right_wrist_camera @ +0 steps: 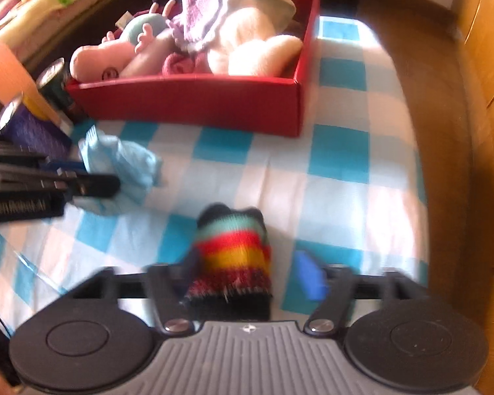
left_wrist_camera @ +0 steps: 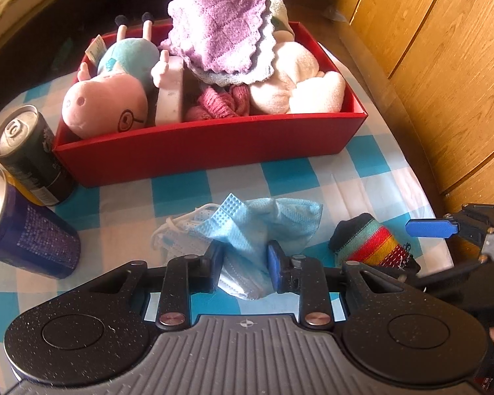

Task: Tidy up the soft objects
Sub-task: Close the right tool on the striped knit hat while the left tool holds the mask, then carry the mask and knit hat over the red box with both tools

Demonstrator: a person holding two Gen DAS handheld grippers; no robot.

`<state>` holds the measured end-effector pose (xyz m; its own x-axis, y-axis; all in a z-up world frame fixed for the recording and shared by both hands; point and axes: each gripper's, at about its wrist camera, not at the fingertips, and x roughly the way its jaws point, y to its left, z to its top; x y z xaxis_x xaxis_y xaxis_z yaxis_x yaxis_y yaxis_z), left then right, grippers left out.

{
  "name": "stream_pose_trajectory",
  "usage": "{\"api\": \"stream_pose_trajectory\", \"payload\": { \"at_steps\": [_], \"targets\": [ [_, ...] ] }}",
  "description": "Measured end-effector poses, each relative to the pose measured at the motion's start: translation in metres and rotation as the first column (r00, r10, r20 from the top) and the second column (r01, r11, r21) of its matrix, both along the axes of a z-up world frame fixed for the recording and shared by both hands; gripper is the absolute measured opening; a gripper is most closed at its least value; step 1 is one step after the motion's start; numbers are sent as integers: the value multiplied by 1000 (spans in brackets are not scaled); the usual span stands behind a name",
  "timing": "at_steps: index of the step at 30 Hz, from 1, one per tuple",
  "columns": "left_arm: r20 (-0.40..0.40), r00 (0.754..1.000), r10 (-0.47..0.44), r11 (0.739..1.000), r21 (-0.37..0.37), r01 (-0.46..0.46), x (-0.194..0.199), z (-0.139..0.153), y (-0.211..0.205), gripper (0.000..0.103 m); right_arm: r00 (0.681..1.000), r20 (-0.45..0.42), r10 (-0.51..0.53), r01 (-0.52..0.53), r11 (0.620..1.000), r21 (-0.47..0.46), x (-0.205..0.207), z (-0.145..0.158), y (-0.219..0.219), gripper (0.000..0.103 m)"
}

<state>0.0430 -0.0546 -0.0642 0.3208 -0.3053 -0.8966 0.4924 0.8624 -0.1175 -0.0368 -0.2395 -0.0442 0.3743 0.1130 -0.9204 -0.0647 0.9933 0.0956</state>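
While a crumpled blue face mask [left_wrist_camera: 257,230] is pinched by the left gripper [left_wrist_camera: 245,261] near the worktop's [right_wrist_camera: 339,177] front edge, a striped sock [right_wrist_camera: 233,256] (rainbow bands, black cuff) is straddled by the right gripper [right_wrist_camera: 250,276], jaws wide. Behind both, a red box [left_wrist_camera: 197,151] is filled with plush and cloths; two cans [left_wrist_camera: 26,161] are stood at its left end.

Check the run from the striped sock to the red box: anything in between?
Nothing visible. Bare checked cloth lies between the striped sock and the red box. The blue mask sits off to the left.
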Motion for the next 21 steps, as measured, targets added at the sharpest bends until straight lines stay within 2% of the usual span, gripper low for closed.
{"api": "stream_pose_trajectory", "payload": {
  "at_steps": [2, 3, 4, 5, 8, 12, 21],
  "targets": [
    [-8, 1000, 1, 1000, 2, -1, 0, -3, -2, 29, 999, 9, 42, -42, 999, -24, -4, -7, 10, 55],
    [-11, 1000, -2, 1000, 5, 2, -1, -4, -3, 29, 998, 0, 55, -55, 997, -45, -4, -10, 15, 47],
    [-11, 1000, -5, 1000, 6, 5, -1, -4, -4, 29, 997, -12, 76, -77, 996, -55, -4, -12, 21, 16],
    [-8, 1000, -8, 1000, 4, 8, -2, -2, -4, 29, 997, -18, 77, -78, 996, -40, -5, -12, 22, 0],
    [8, 1000, -1, 1000, -17, 1, 0, 6, -1, 29, 995, 44, 86, -86, 996, -6, -7, 6, 22, 0],
    [26, 1000, 16, 999, -40, -15, 3, 17, 4, 30, 995, 102, 10, -20, 995, 95, 3, 29, 6, 0],
    [60, 996, 68, 994, -93, -62, 17, 38, 9, 30, 972, 228, -52, 24, 992, 126, 27, 65, 8, 0]
  ]
}}
